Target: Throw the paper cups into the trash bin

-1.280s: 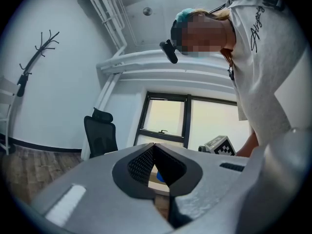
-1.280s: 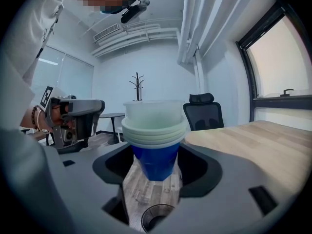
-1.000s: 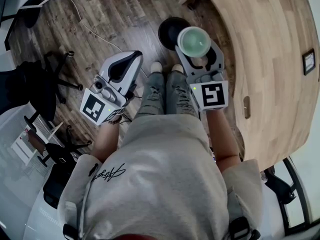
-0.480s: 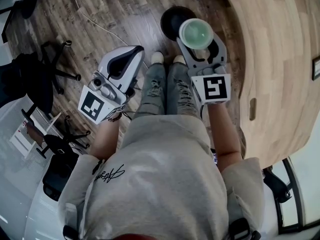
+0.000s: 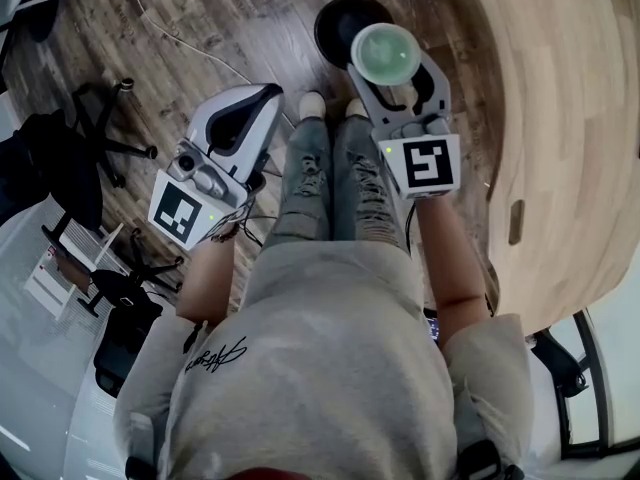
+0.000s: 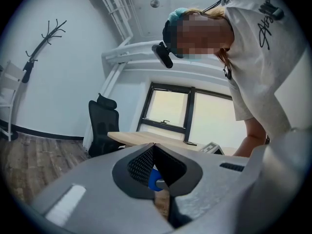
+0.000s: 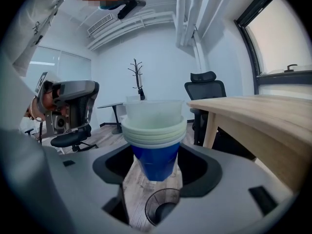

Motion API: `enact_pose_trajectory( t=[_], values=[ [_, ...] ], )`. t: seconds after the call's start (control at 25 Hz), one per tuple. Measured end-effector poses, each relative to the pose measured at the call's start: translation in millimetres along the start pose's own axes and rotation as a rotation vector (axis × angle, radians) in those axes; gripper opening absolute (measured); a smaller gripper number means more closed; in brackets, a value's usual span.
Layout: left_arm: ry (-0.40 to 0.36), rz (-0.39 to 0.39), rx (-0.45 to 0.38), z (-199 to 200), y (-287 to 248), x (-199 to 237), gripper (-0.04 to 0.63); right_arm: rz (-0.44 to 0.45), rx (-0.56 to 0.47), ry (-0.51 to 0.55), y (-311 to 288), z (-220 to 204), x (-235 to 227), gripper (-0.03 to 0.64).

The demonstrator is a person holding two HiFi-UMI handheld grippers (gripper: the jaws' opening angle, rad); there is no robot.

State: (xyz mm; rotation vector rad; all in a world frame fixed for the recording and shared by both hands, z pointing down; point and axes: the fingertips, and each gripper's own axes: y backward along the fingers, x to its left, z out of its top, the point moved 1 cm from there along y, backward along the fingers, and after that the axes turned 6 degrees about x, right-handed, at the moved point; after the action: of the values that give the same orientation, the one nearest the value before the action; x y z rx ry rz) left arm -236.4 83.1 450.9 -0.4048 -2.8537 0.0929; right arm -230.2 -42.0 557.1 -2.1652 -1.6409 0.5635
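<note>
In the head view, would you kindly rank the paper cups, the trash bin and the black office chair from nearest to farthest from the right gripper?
1. paper cups: between the right gripper's jaws.
2. trash bin: on the floor just beyond.
3. office chair: far left.

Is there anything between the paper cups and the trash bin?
Nothing visible does. The right gripper holds the paper cups in the air, and the open trash bin stands on the floor below them.
</note>
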Motion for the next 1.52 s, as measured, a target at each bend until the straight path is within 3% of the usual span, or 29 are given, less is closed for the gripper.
enact_pose_trajectory(
  t=[0.6, 1.04, 1.24, 1.52],
  values=[
    [0.054, 0.036, 0.02, -47.3, -16.5, 23.9, 0.003, 0.008, 0.066, 0.001, -30.9, -54.3, -7.6, 0.288],
    [0.065, 0.009, 0.054, -79.6, -18.7, 30.5, 0.003, 0.002, 0.129, 0.012, -58.4, -101.7, -8.9, 0.288],
    [0.062, -0.003, 0.07, -91.6, -18.6, 31.4, 0.003, -0.005, 0.091, -0.008, -70.6, -120.9, -9.8, 0.288],
    [0.113, 0.008, 0.052, -109.0, -19.7, 37.9, 0.003, -0.009, 0.115, -0.039, -87.6, -151.7, -20.9, 0.288]
  ],
)
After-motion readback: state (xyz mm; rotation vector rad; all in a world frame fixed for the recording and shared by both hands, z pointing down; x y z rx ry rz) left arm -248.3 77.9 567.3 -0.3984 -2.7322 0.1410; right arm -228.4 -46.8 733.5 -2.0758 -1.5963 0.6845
